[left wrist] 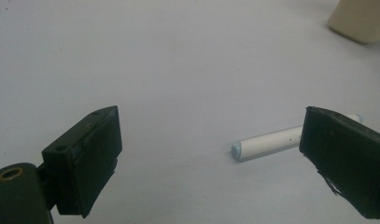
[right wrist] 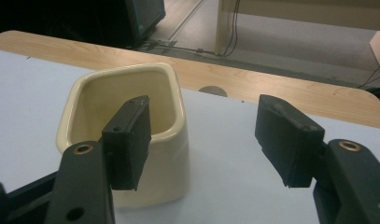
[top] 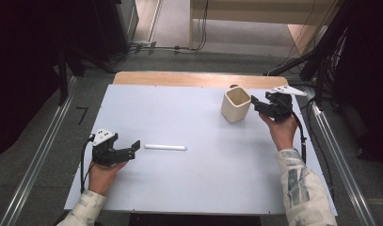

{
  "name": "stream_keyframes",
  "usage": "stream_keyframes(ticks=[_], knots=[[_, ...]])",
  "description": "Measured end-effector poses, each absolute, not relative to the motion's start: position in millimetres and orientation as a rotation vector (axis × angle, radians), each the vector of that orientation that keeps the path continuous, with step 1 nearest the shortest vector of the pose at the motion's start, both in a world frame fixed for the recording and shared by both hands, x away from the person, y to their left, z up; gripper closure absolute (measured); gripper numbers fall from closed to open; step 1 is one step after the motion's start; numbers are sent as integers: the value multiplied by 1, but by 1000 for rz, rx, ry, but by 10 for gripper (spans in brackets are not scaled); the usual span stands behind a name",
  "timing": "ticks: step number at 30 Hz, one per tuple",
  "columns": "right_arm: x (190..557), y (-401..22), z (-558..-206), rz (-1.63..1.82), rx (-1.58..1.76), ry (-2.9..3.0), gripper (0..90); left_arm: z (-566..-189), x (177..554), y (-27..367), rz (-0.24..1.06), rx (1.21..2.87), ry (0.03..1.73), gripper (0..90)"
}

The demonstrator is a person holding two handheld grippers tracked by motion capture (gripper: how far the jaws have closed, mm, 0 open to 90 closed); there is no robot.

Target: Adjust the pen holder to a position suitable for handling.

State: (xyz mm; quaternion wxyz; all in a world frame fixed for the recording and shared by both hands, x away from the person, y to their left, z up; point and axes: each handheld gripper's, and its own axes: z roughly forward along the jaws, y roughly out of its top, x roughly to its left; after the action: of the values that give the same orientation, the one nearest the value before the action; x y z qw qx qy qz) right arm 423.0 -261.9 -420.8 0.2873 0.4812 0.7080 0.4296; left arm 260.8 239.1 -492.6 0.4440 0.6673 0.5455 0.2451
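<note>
Both grippers black w/ blocky jaws: left gripper (top: 132, 148) lower left, right gripper (top: 253, 100) upper right. Grey triangular top plates, black cables, brass-ringed screw holes. Sleeves white w/ grey print.

Even overhead light leaves the pale bench (top: 203, 179) bright and nearly shadowless, while the room around it falls into darkness. The high view is soft and slightly grainy. In both gripper views the near black tongs look blurred; a white stick (left wrist: 271, 140) casts a faint shadow.

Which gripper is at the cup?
The right gripper, jaws open beside the cream cup. The left gripper sits by the white stick instead.
</note>
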Motion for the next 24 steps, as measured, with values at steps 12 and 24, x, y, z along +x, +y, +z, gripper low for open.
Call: stream_keyframes(ticks=[12, 24], knots=[[448, -244, -425, 1111, 1231, 1972, 490, -493, 262, 240, 606, 1658, 1355, 66], [461, -236, -431, 1079, 1235, 2008, 594, -494, 262, 240, 600, 1662, 1352, 66]])
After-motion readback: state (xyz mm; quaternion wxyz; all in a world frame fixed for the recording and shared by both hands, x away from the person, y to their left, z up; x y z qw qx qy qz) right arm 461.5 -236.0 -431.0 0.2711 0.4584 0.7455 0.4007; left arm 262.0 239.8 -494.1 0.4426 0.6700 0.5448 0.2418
